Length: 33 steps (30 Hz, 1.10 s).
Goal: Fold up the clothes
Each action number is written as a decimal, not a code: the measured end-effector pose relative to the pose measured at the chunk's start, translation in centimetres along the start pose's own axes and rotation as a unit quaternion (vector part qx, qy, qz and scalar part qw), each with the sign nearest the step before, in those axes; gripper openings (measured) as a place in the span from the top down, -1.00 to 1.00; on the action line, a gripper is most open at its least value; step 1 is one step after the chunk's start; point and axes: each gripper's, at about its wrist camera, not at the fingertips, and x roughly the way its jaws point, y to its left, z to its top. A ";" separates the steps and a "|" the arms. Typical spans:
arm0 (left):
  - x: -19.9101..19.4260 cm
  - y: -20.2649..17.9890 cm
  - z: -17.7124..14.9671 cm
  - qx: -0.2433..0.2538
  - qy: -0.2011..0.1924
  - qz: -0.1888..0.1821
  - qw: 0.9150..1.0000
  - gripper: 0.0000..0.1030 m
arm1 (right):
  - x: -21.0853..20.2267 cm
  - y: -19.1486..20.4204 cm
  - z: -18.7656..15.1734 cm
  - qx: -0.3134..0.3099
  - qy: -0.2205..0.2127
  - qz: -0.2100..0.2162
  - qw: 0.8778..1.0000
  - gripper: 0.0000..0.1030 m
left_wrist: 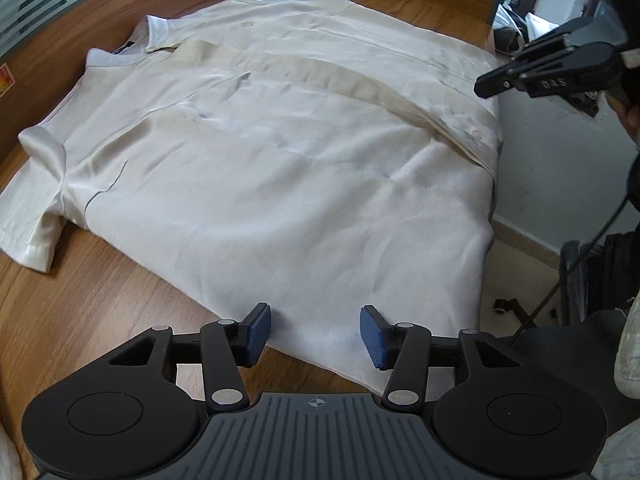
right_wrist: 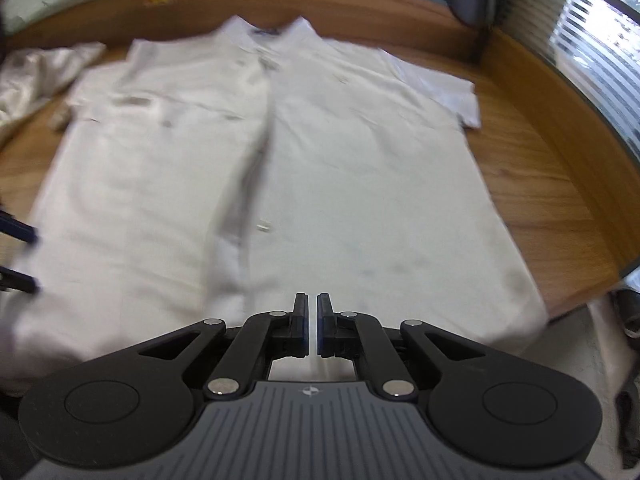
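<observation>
- The left gripper [left_wrist: 315, 334] is nearest the camera. Its blue pads stand about half apart over the near hem of the shirt [left_wrist: 280, 152], and they press on nothing.
- The shirt lies flat and face up on the wooden table [left_wrist: 80, 300]. Its collar [left_wrist: 160, 32] points to the far edge and its hem reaches the near edge.
- It is cream and slightly glossy, with short sleeves, a button placket down the middle and some faint grey marks.
- One side hangs a little over the right edge of the table in the left wrist view.
- The right gripper [right_wrist: 312, 326] is almost closed, with only a thin gap and no cloth inside.
- I judge that the folding is at its start: the shirt is spread, but no fold is made. Both sleeves and the body are left to fold.
</observation>
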 end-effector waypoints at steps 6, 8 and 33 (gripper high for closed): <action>0.0 -0.3 -0.2 0.005 -0.002 0.004 1.000 -0.13 | -0.1 3.6 -1.3 -0.035 0.000 0.021 0.999 0.29; 0.0 -0.3 -0.2 0.006 -0.003 0.004 1.000 -0.13 | 0.2 4.5 -1.9 -0.032 0.004 0.019 0.999 0.25; -0.3 -0.8 -0.7 0.008 -0.002 0.013 1.000 -0.28 | -0.4 -3.6 -5.4 0.037 0.035 -0.129 0.990 -0.03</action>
